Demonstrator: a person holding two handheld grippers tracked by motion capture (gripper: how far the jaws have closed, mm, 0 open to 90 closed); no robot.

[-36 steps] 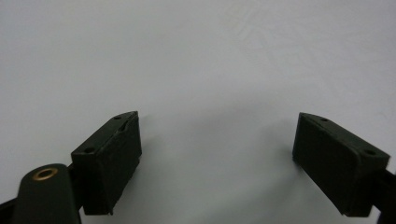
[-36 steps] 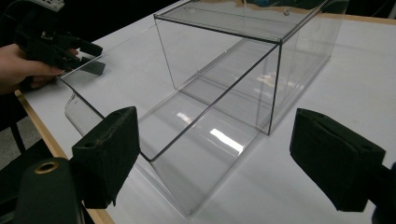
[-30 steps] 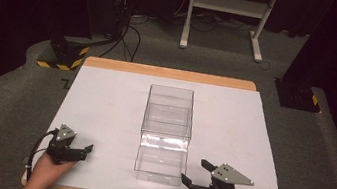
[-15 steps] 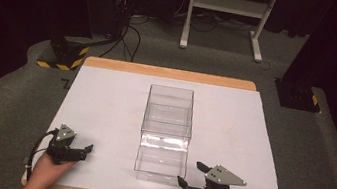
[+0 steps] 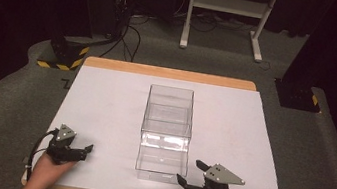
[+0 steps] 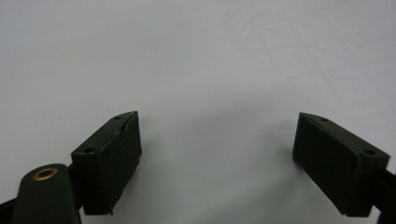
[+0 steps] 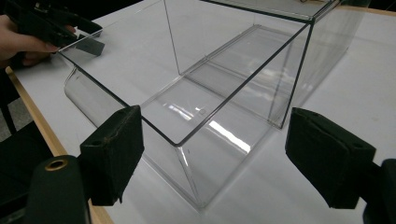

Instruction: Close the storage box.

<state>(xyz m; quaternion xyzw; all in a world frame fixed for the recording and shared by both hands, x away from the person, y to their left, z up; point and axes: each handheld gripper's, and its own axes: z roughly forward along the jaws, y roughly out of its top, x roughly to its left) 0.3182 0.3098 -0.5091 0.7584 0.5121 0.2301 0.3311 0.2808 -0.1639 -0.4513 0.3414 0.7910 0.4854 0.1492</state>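
Overhead, a clear plastic box [image 5: 166,132], open-topped and glossy, stands mid-surface [image 5: 103,110] on white. Left of the box's near end rests the left gripper [image 5: 81,151]; the right gripper [image 5: 190,173] sits just beside its near right corner. Left gripper view: jaws wide apart over bare white. Right gripper view: jaws apart, facing the box's corner [image 7: 196,140].

Wooden-edged desk [image 5: 169,73] under a white sheet [image 5: 103,110]; clear plastic box [image 5: 166,129] standing directly on the sheet, mid-desk, nearer the front edge.
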